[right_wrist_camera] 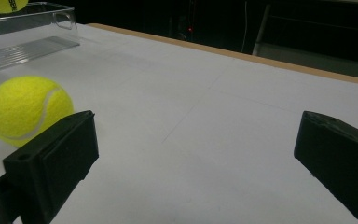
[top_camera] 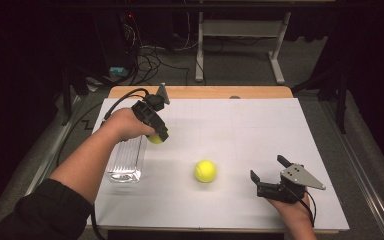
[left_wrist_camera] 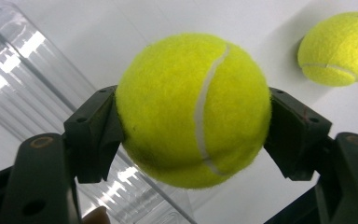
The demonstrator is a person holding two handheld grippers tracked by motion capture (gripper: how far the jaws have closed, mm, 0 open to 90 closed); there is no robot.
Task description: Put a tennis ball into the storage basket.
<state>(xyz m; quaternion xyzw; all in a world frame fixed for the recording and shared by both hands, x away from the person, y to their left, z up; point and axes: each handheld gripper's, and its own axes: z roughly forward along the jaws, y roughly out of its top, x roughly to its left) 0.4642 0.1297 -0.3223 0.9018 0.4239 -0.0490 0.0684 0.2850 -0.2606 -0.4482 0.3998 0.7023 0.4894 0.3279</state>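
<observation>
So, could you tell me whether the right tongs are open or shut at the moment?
Open. The right tongs stand wide apart with bare table between them; the loose ball lies outside them.

I note a white sheet (top_camera: 260,145) covering most of the wooden table (top_camera: 205,92), with faint grid lines on it. Beyond the far edge I see a white desk frame (top_camera: 240,35) on grey floor and tangled cables (top_camera: 152,57) near dark equipment.
</observation>
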